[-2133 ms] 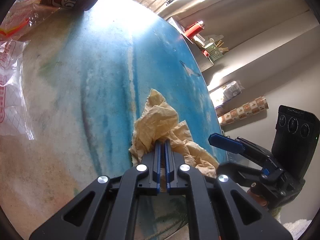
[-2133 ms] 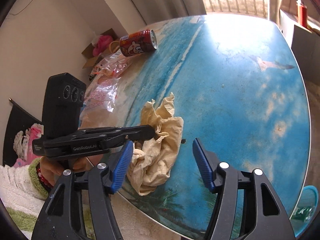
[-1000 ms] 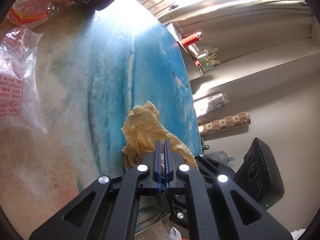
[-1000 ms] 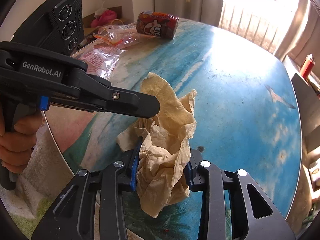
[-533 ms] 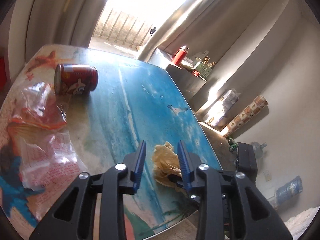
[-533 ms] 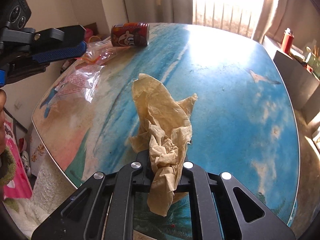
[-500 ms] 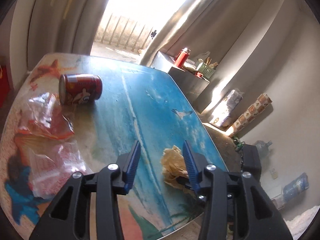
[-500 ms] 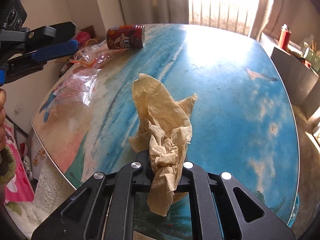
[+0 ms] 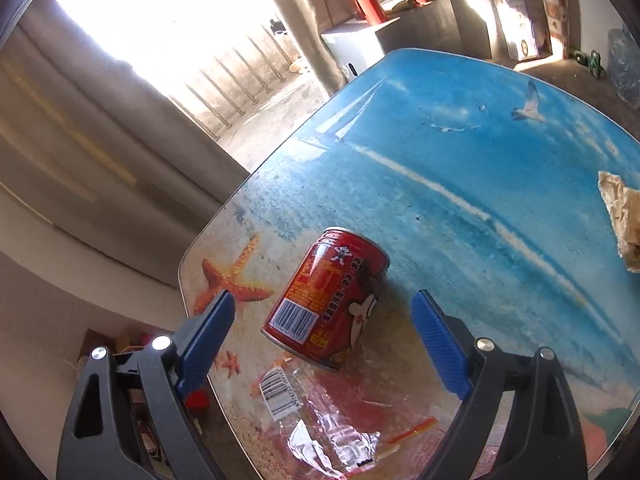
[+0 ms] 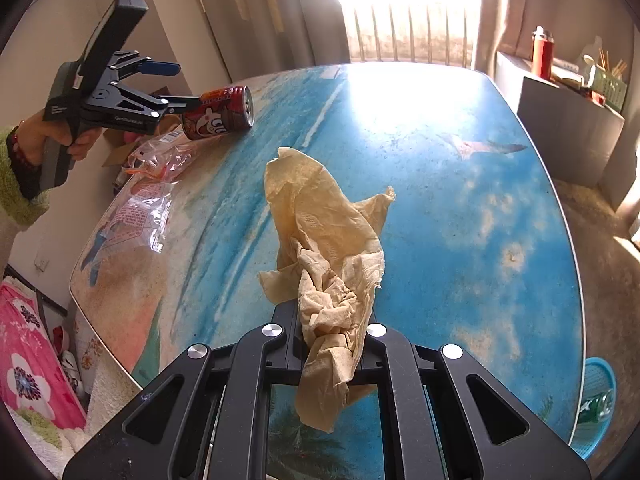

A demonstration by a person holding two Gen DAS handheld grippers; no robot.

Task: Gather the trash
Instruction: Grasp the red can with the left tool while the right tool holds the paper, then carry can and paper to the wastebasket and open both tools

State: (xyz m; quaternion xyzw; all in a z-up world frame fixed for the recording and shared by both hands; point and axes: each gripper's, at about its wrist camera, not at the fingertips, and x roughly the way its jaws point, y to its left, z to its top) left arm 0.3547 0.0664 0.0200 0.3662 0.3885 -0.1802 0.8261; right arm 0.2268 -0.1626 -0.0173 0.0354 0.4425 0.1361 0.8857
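Left gripper let go of crumpled tan paper napkin, jaws just opened wide, swung over to red drink can lying on its side, can now between open fingers. Right gripper closed on napkin, lifted it clear of blue beach-print table.

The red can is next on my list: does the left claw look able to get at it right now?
Probably yes. The left claw has just opened wide and is lined up on the red can, lying on its side; nothing sits between them.

1 red can, 2 plastic wrappers, 1 crumpled paper, 1 table, 1 blue basket
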